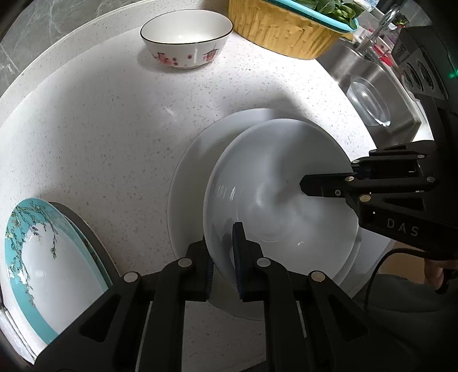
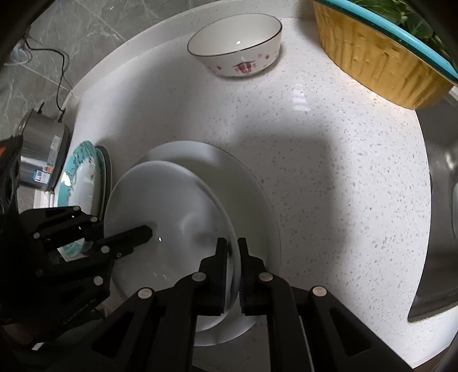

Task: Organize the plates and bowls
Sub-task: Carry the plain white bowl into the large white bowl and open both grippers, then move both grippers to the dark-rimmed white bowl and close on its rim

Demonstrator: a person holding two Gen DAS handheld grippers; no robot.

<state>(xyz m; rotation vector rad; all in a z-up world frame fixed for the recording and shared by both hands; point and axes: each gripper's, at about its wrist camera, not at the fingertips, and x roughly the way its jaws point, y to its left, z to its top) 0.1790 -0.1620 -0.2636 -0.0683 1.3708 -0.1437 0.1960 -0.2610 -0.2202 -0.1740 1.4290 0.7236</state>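
Note:
A plain white bowl (image 1: 274,183) is held just over a large white plate (image 1: 194,160) on the speckled counter. My left gripper (image 1: 224,246) is shut on the bowl's near rim. My right gripper (image 2: 232,251) is shut on the opposite rim of the same bowl (image 2: 166,200), above the plate (image 2: 257,206). Each gripper shows in the other's view, the right (image 1: 323,184) and the left (image 2: 143,233). A white bowl with pink flowers (image 1: 186,37) stands at the back, also in the right wrist view (image 2: 237,48). Teal-rimmed plates (image 1: 43,251) lie stacked at the left.
A yellow basket with a teal colander of greens (image 1: 289,25) stands at the back right. A steel sink (image 1: 372,85) holding a glass dish (image 1: 369,100) lies to the right. A steel pot (image 2: 43,154) stands beyond the teal plates (image 2: 83,177).

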